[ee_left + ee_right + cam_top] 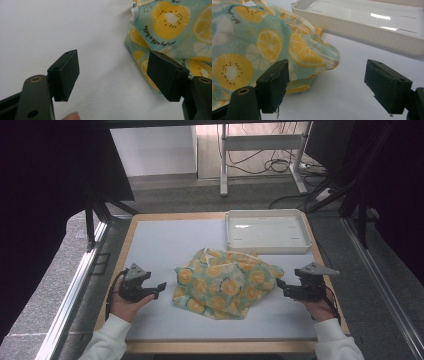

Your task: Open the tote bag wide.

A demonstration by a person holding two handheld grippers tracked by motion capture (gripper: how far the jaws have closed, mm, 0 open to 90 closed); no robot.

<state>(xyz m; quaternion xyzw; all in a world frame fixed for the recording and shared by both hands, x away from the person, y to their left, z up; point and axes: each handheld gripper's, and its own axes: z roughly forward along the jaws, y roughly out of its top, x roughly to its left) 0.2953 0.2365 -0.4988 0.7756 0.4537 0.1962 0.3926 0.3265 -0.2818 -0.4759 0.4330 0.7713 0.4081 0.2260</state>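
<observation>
A crumpled cloth with yellow fruit pictures lies in the middle of the surface, between my two hands. A white tray sits just behind it, with nothing in it. My left gripper is near the cloth's left edge, and its jaws are wide open with nothing in them. My right gripper is near the right edge, open and holding nothing too. I think my job now is to grab the cloth on both sides. To do it well, I should go low, slide one jaw under a loose edge, and pinch only one layer. If I grab a thick bunch, it won't spread flat.
</observation>
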